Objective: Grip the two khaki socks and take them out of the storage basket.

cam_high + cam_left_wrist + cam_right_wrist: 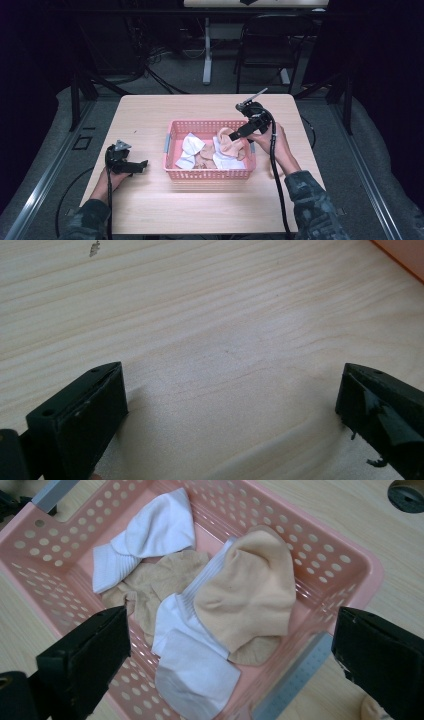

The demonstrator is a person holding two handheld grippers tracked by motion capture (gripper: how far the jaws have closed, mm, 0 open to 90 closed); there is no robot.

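Pale wooden table [150, 210], dark room

I work in what looks like a lab or recording room: my light wooden table [150, 210] sits on grey carpet, with cables [165, 82] trailing on the floor beyond it, 1 black folding chair [267, 50] behind it, and another desk's white leg [207, 50] beside that chair.

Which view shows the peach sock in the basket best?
The right gripper view: the peach sock lies large between the open jaws, atop a white sock. The high view shows it small, partly behind the right gripper. The left gripper view shows table.
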